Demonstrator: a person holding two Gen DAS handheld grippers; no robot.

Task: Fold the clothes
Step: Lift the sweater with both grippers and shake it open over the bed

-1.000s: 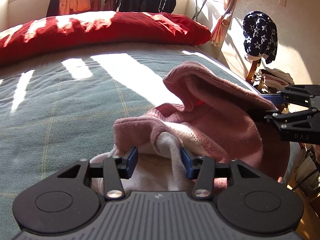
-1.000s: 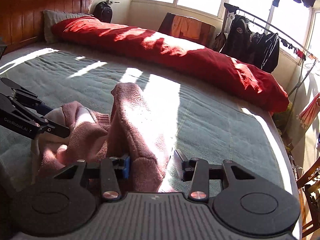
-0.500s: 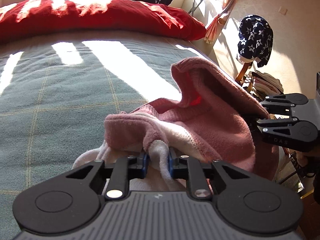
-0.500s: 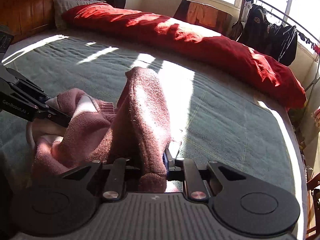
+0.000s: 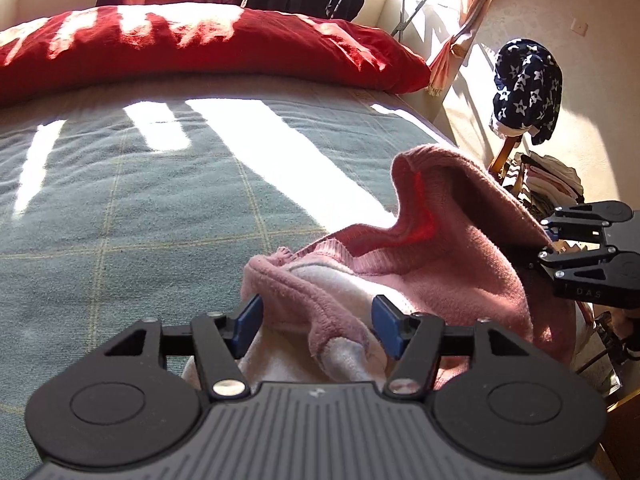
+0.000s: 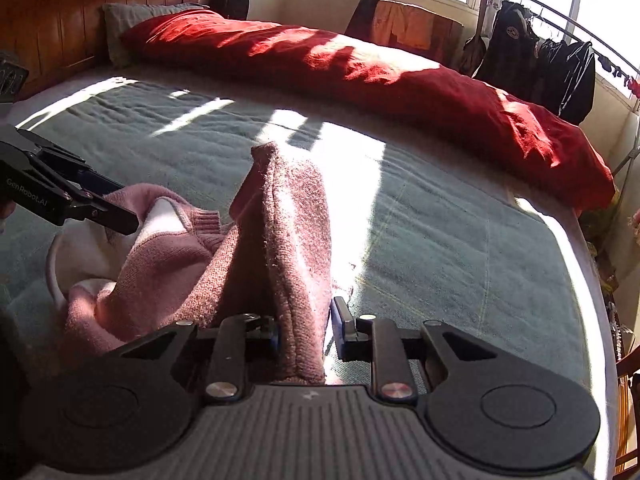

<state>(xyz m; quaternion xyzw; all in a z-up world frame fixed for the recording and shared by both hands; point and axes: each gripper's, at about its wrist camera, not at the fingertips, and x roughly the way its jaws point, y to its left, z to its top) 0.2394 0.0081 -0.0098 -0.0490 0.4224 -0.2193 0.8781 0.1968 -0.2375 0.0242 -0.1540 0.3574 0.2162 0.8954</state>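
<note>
Two tools over pink sweater (image 5: 448, 280), left tool (image 5: 318, 326) spread open, right tool (image 6: 304, 330) slack around raised fold, bed (image 6: 460, 240) beyond bare

A dusty pink knitted sweater (image 5: 452, 264) with a cream-white lining lay on a grey-green bedspread (image 5: 120, 216) crossed by a thin pale yellow check. At 12 o'clock stretched a deep red duvet (image 6: 360, 68). At 2 o'clock in the left wrist view hung a navy garment (image 5: 524, 88) dotted with white stars. The left gripper (image 5: 316, 324), black, bore blue pads (image 5: 248, 320). Toward 10 o'clock in the right wrist view stood a reddish-brown wooden headboard (image 6: 60, 20).
</note>
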